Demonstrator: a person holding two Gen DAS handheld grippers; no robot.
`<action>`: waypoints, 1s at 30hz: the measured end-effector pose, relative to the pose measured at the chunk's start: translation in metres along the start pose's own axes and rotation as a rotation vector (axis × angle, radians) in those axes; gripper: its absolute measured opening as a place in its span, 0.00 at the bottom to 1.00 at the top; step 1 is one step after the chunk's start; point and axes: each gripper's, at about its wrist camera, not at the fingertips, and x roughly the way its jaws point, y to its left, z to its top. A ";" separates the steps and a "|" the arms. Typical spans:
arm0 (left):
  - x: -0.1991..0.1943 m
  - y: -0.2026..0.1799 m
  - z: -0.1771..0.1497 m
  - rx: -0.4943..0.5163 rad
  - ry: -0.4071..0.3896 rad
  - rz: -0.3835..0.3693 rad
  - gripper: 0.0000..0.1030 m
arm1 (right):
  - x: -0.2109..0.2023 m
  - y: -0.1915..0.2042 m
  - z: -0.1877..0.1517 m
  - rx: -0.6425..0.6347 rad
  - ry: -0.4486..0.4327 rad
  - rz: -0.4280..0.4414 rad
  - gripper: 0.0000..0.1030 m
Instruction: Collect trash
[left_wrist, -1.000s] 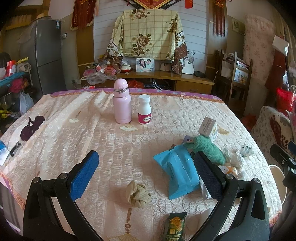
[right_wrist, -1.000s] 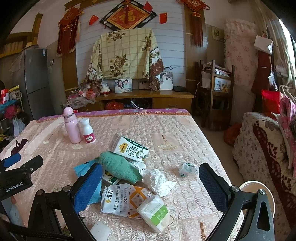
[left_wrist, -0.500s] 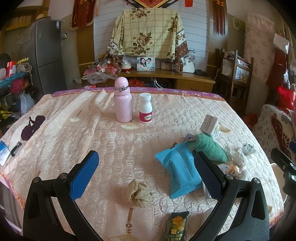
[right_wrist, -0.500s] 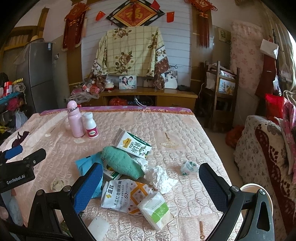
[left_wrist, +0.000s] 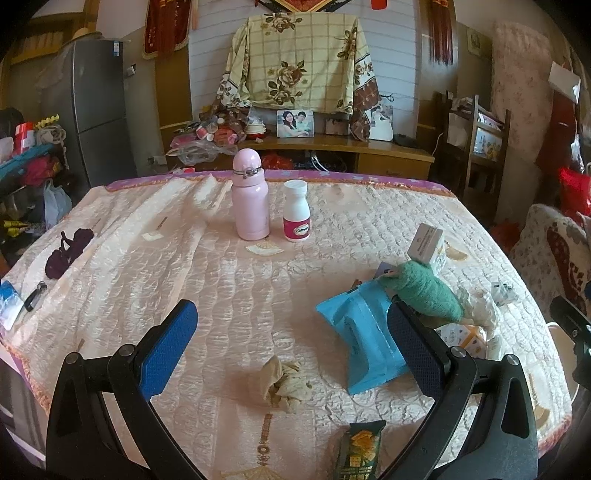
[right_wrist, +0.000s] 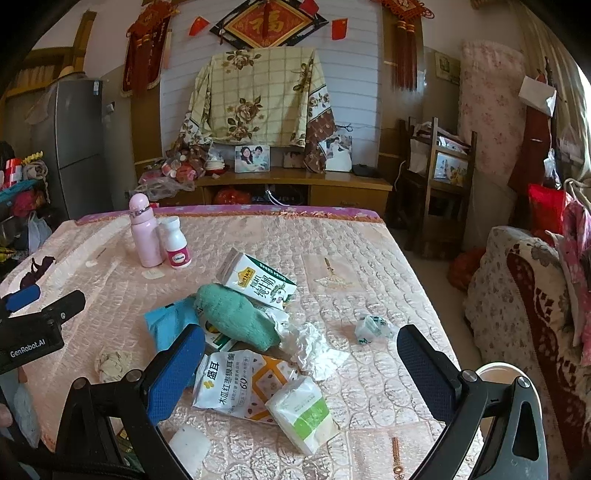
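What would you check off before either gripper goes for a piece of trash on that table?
1. Left gripper open and empty: ok.
2. Right gripper open and empty: ok.
3. Crumpled beige tissue lies alone between the left gripper's fingers, nothing on top: ok.
4. White crumpled tissue free to lift: not ok, it touches the green cloth and the milk carton.
5. Pink bottle and pill bottle stand upright, apart from the trash: ok.
6. Bin ready: cannot tell, only a white rim shows past the table edge.
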 end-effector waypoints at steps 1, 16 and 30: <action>0.001 0.000 0.000 0.000 0.003 0.001 0.99 | 0.000 0.000 0.000 0.000 0.002 -0.001 1.00; 0.012 -0.003 -0.003 -0.003 0.034 0.014 0.99 | 0.007 -0.002 -0.006 -0.002 0.030 0.006 1.00; 0.020 -0.002 -0.009 -0.005 0.050 0.025 0.99 | 0.012 -0.001 -0.010 -0.009 0.041 0.000 1.00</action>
